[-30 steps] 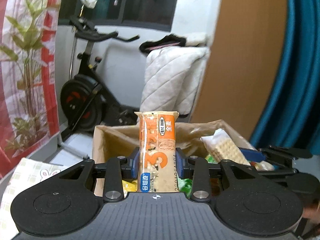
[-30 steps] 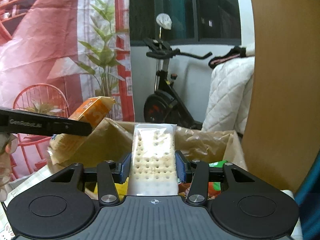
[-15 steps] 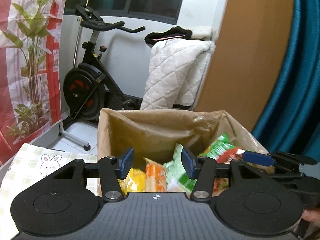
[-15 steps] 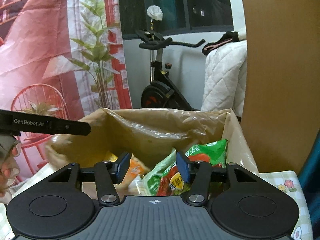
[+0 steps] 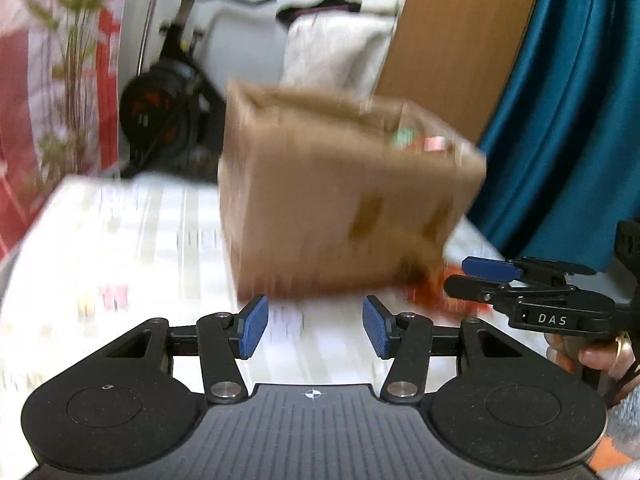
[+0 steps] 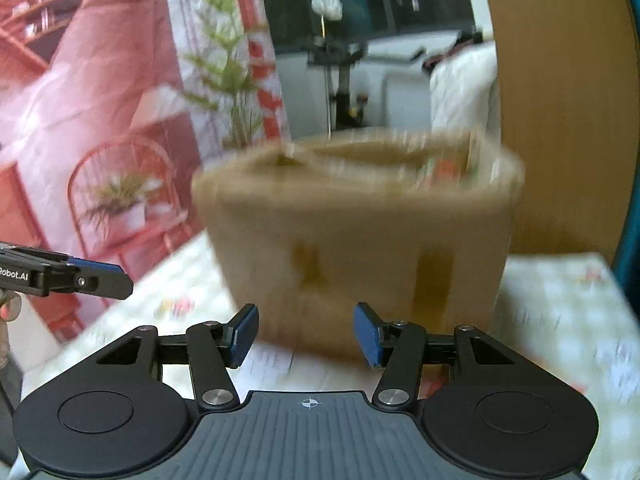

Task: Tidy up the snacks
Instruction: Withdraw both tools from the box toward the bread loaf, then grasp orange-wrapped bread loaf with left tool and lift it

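Observation:
A brown cardboard box [image 5: 340, 200] stands on the pale patterned tablecloth [image 5: 120, 240], blurred by motion. Green and red snack packets [image 5: 408, 136] show just over its rim. My left gripper [image 5: 316, 320] is open and empty, low in front of the box's near wall. In the right wrist view the box [image 6: 360, 232] fills the middle, with packets [image 6: 440, 168] peeking at its top right. My right gripper [image 6: 306, 328] is also open with nothing between its blue pads. An orange-red packet [image 5: 436, 292] lies on the cloth by the box's right corner, near the right gripper [image 5: 476, 276].
Behind the table stand an exercise bike [image 5: 168, 112], a white quilt [image 5: 336, 48], a wooden panel [image 5: 460, 40] and a teal curtain [image 5: 568, 100]. A red printed hanging [image 6: 80, 120] covers the left. The left gripper [image 6: 104, 276] reaches in from the left edge.
Both grippers let go of their cracker packets over the box, opened, then pulled back and sank to table level in front of the box. The packets are out of sight.

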